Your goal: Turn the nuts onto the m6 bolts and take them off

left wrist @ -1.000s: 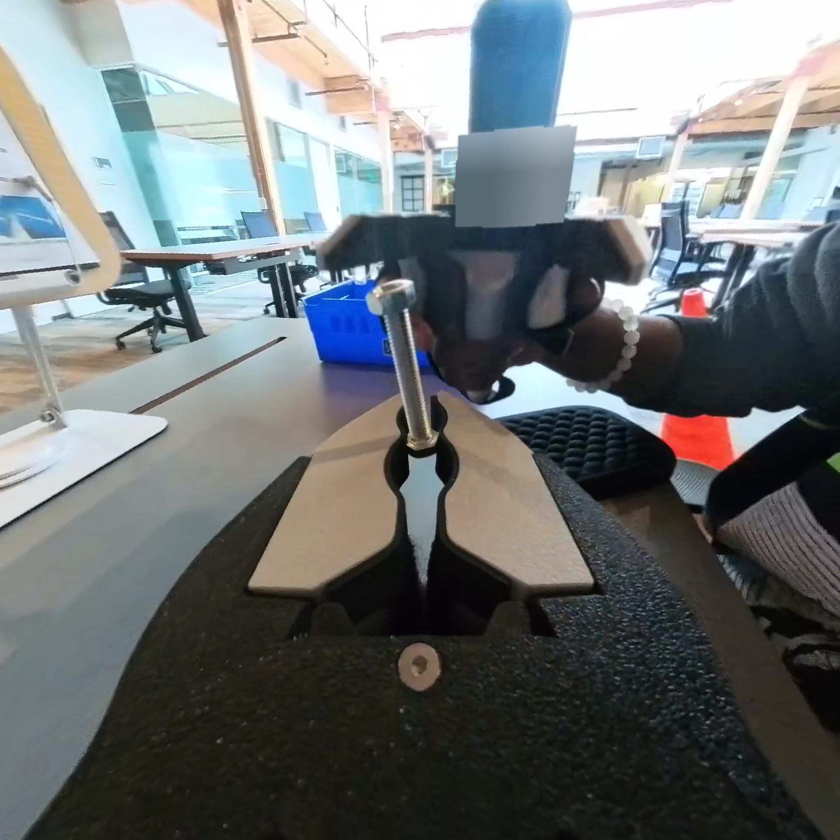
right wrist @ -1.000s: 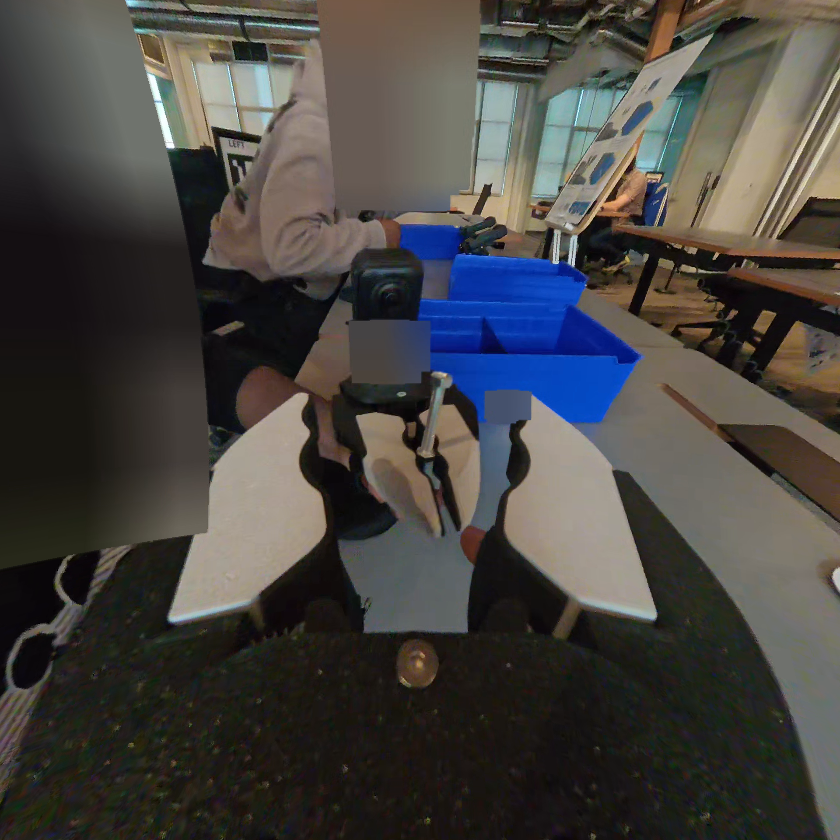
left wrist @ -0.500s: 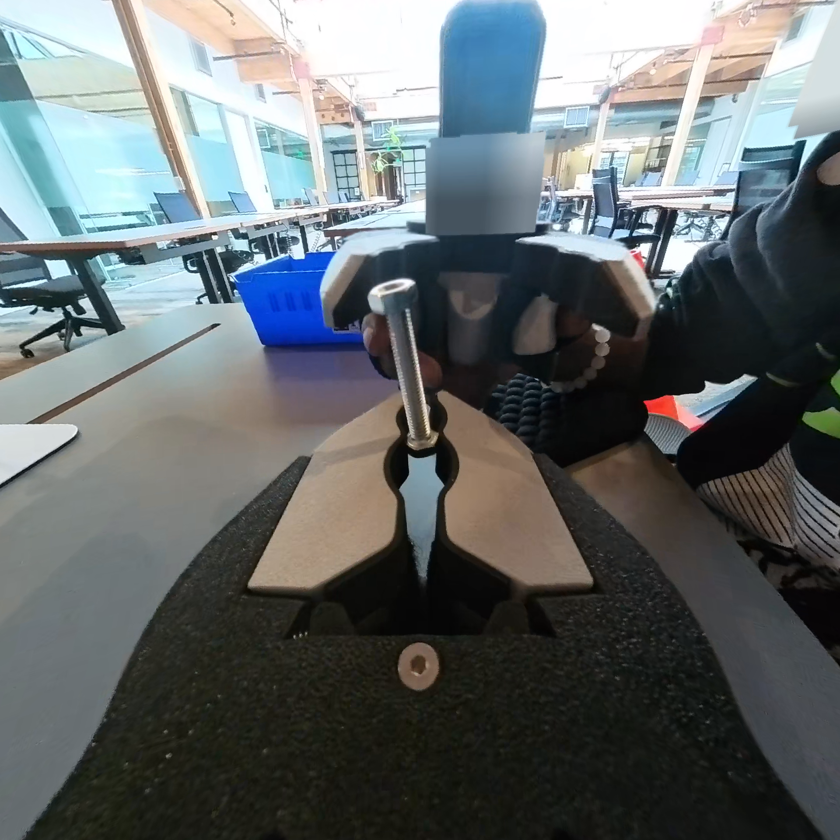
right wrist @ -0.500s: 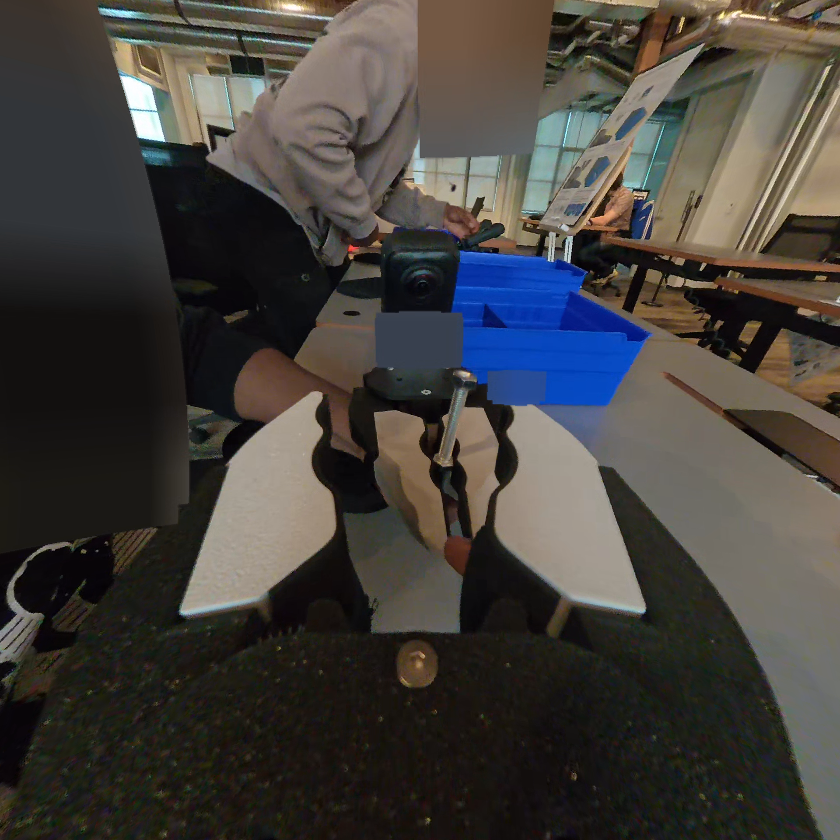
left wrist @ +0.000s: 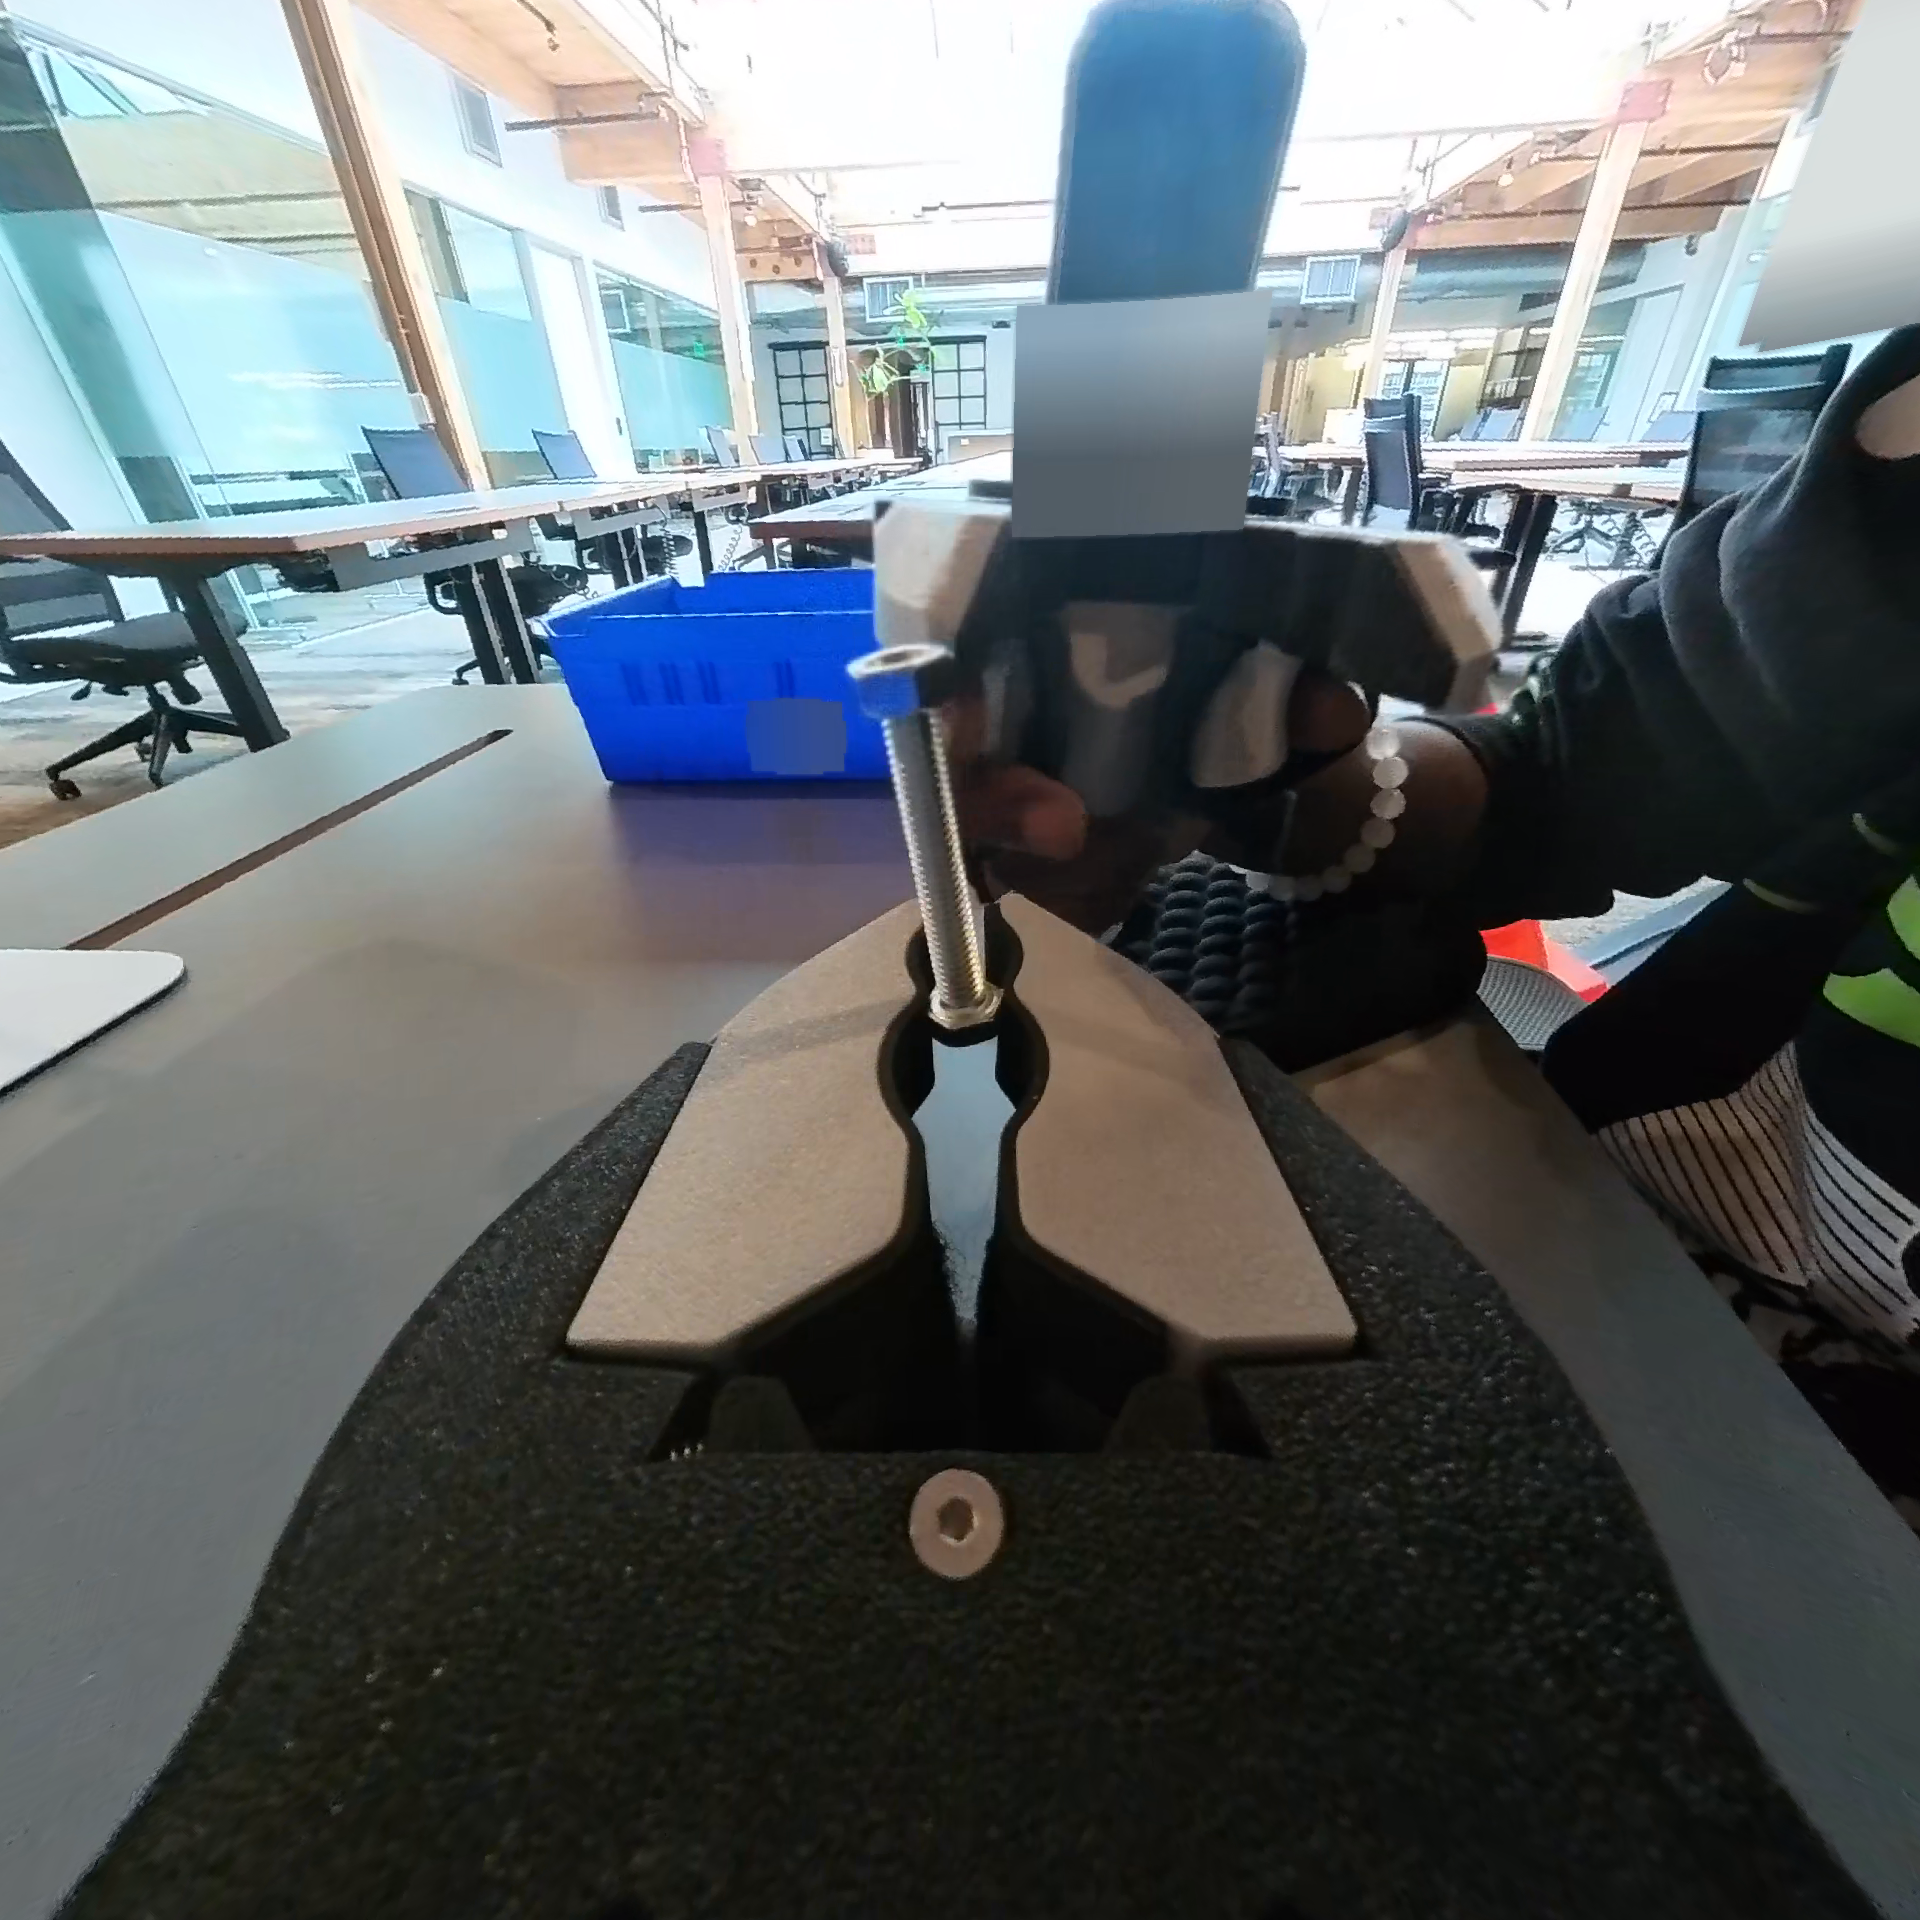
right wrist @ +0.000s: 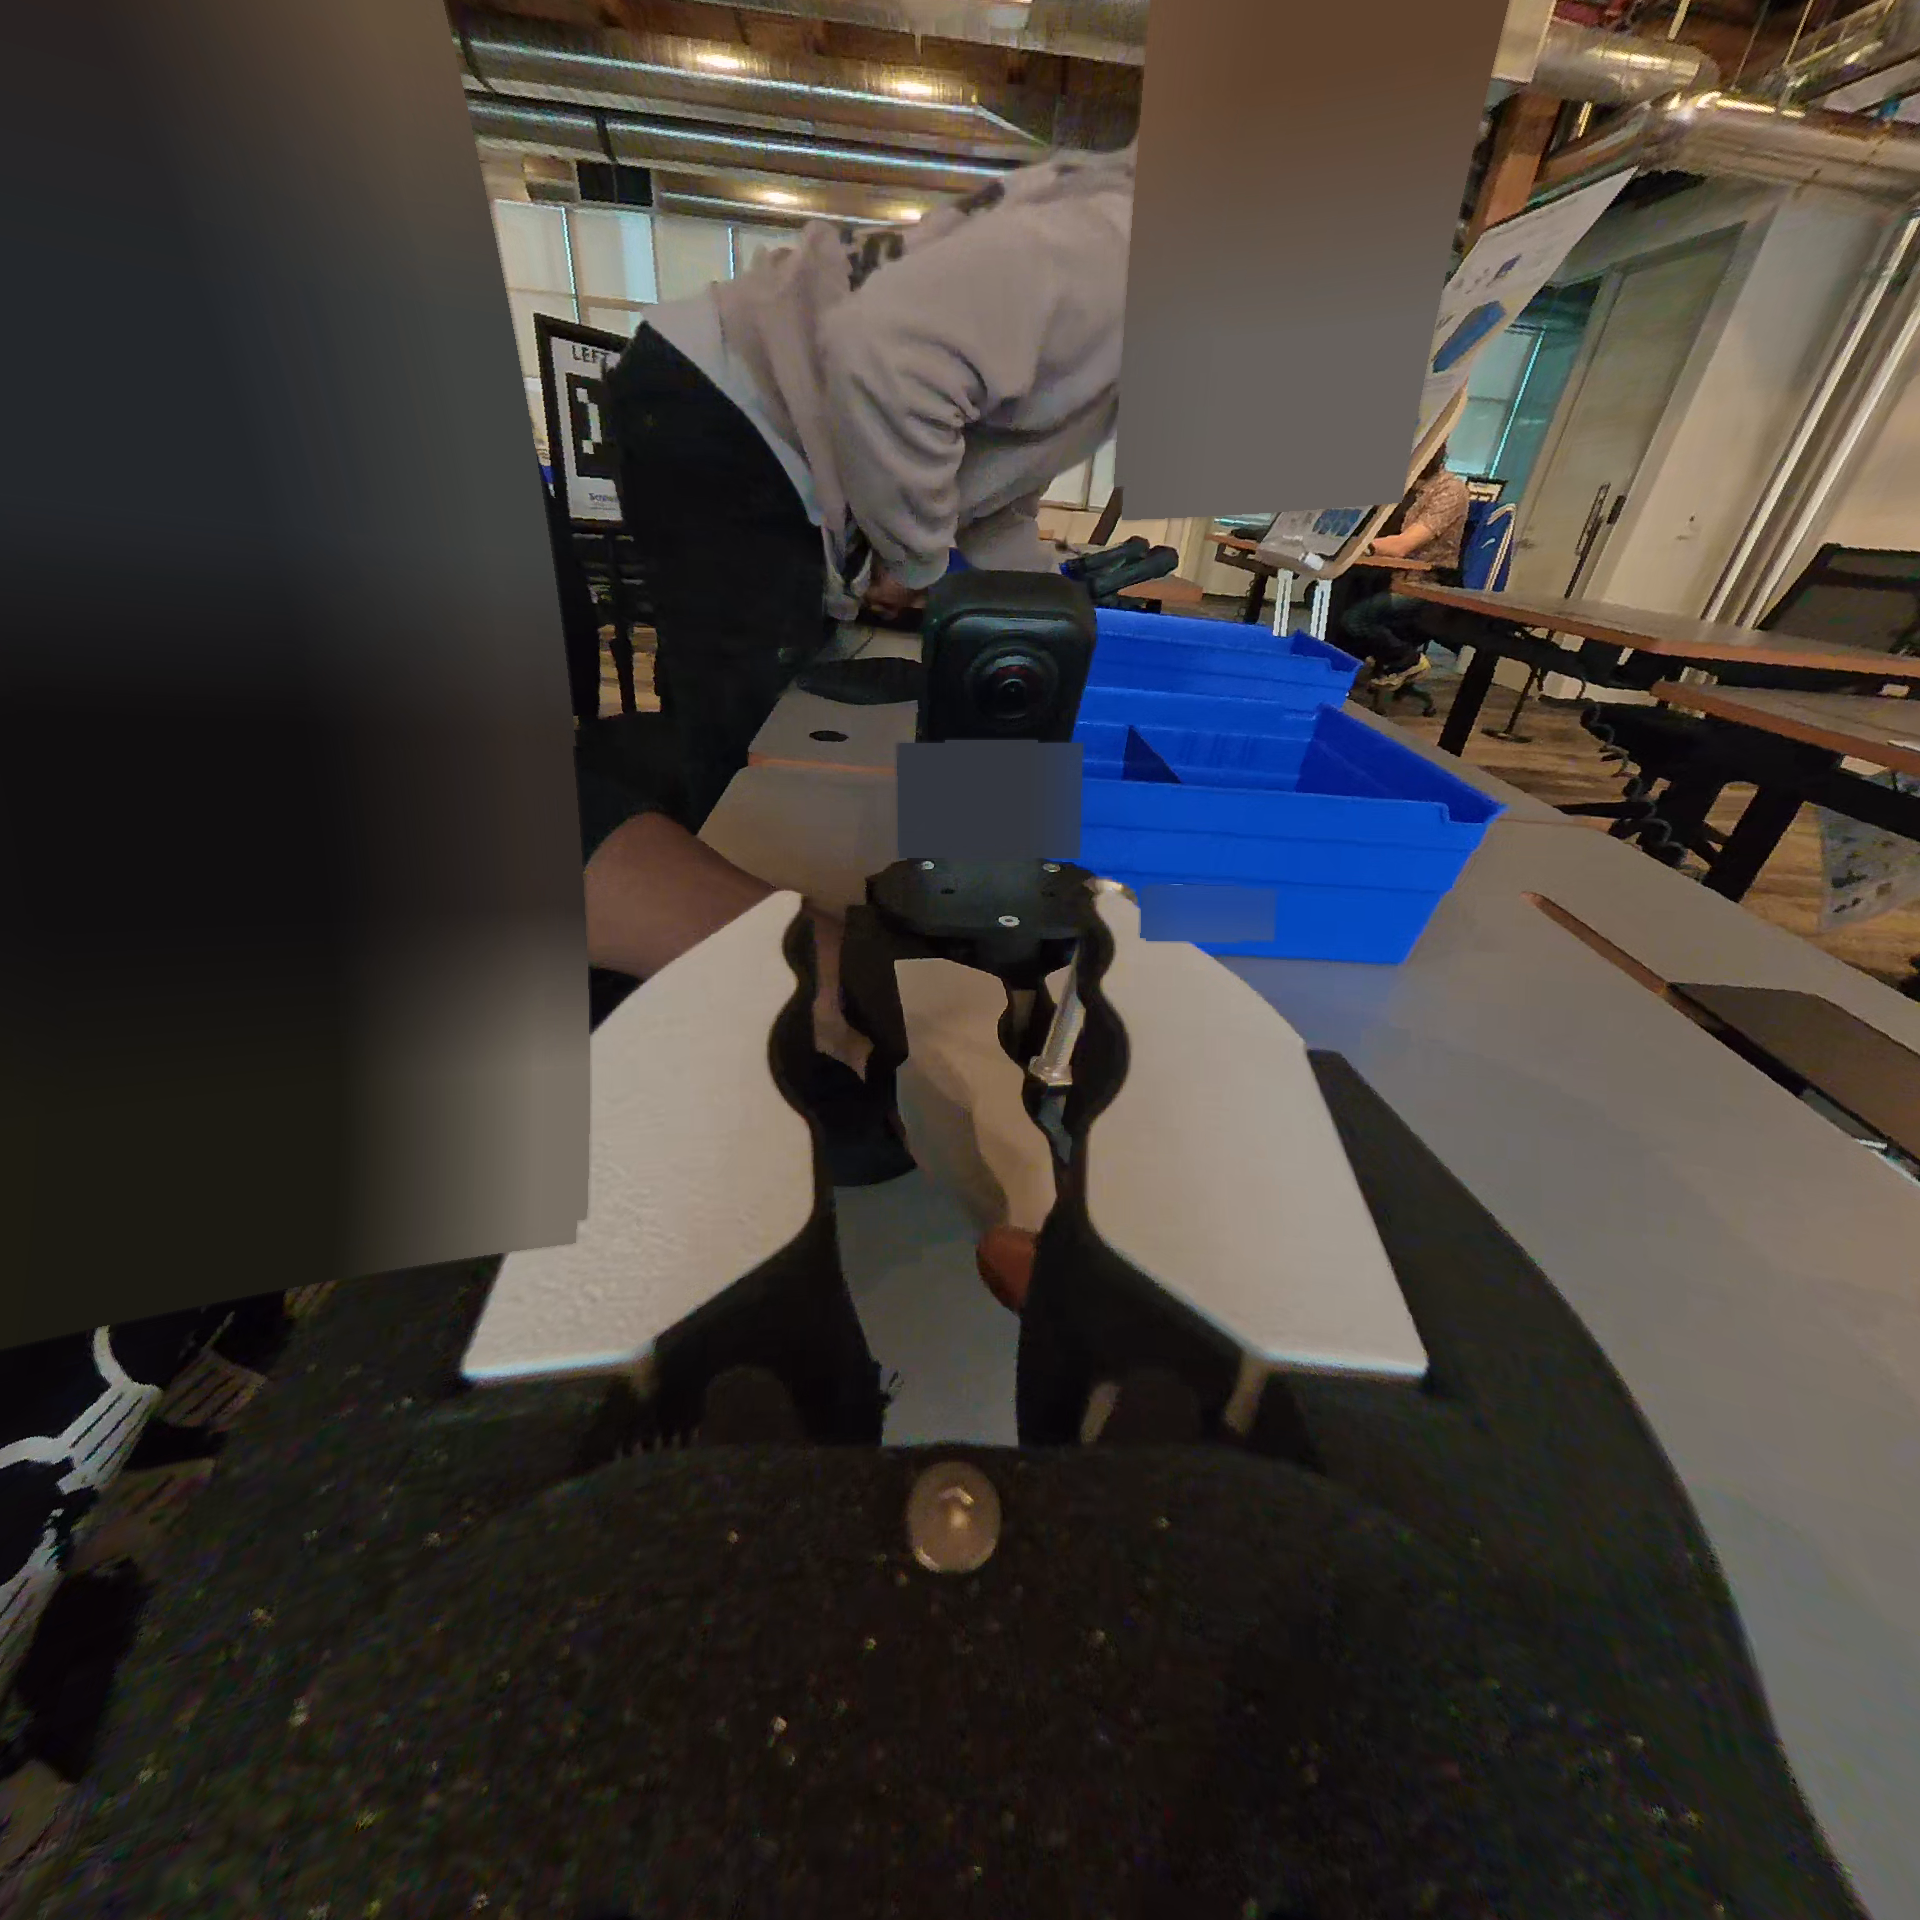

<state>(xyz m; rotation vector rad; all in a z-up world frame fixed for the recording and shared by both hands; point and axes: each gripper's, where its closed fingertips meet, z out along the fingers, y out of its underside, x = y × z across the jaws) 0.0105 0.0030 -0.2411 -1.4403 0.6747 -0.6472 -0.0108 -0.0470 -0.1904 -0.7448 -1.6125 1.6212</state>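
My left gripper (left wrist: 961, 925) is shut on the lower end of a silver bolt (left wrist: 940, 852). The bolt stands upright, leaning slightly left, with its socket head (left wrist: 896, 675) on top. A hex nut (left wrist: 964, 1006) sits on the thread right at my fingertips. My right gripper (right wrist: 945, 935) is open and faces the left gripper head on. Its fingers (right wrist: 1226, 1122) flank the left gripper's tips without pressing on anything. The bolt (right wrist: 1062, 1023) and nut (right wrist: 1047, 1072) lie close to its right finger's inner edge. In the left wrist view the right gripper (left wrist: 1174, 665) is just behind the bolt.
Blue bins (right wrist: 1299, 831) stand on the grey table (left wrist: 312, 1039) behind the grippers, and one shows in the left wrist view (left wrist: 727, 675). A white stand base (left wrist: 73, 997) lies at the left. A person in a hoodie (right wrist: 914, 395) leans over the far end. An orange cone (left wrist: 1538, 956) stands beyond the table edge. Some 7 cm of space lies between my two pairs of fingers.
My right gripper's jaws have narrowed and it has come closer around the left gripper's tips. The bolt has stayed clamped in my left gripper, which has swung a little.
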